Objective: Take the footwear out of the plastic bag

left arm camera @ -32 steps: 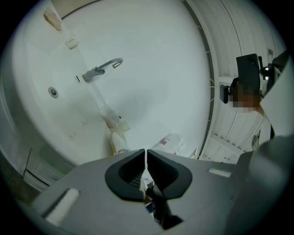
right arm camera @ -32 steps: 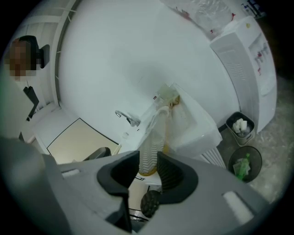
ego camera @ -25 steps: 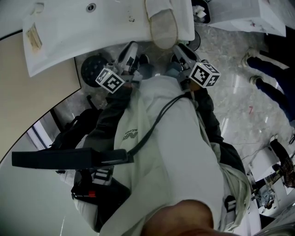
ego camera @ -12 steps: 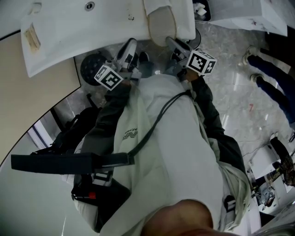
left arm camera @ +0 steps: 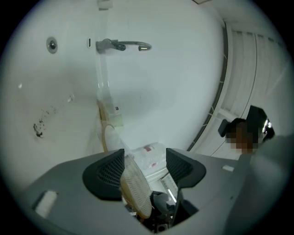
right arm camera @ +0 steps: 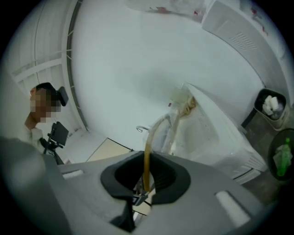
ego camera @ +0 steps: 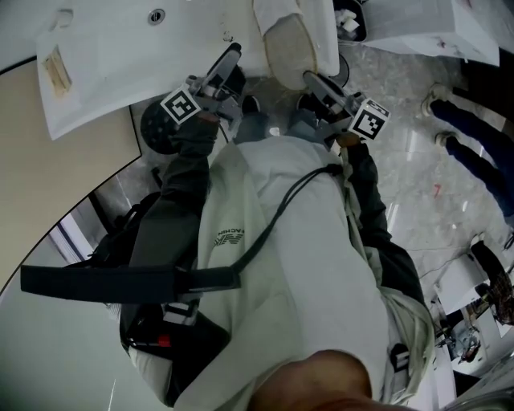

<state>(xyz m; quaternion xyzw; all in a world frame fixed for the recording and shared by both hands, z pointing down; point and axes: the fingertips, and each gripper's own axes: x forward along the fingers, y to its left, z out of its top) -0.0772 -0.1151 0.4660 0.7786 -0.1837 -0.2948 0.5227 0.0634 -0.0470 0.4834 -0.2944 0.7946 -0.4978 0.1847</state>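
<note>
A cream slipper [ego camera: 287,48] lies in a clear plastic bag [ego camera: 321,32] at the near edge of the white table [ego camera: 144,48]. My left gripper [ego camera: 231,58] reaches over the table edge just left of it. In the left gripper view its jaws [left arm camera: 144,158] are opening, and the slipper's ribbed sole [left arm camera: 135,190] leans on the left pad [left arm camera: 108,172], clear of the right one. My right gripper [ego camera: 312,79] sits right of the slipper. Its jaws [right arm camera: 146,165] are closing, pinched on the thin sole edge [right arm camera: 148,142], with the bag [right arm camera: 202,124] hanging beyond.
A black bin [ego camera: 349,18] with white scraps stands beyond the table's right end. Another person's legs and shoes [ego camera: 450,120] are on the marble floor at right. A dark round base [ego camera: 157,120] sits under the table's edge. A paper tag [ego camera: 58,60] lies on the table.
My left gripper has risen from below the table edge onto it, towards the slipper. My right gripper has shifted slightly right and stays by the slipper's toe.
</note>
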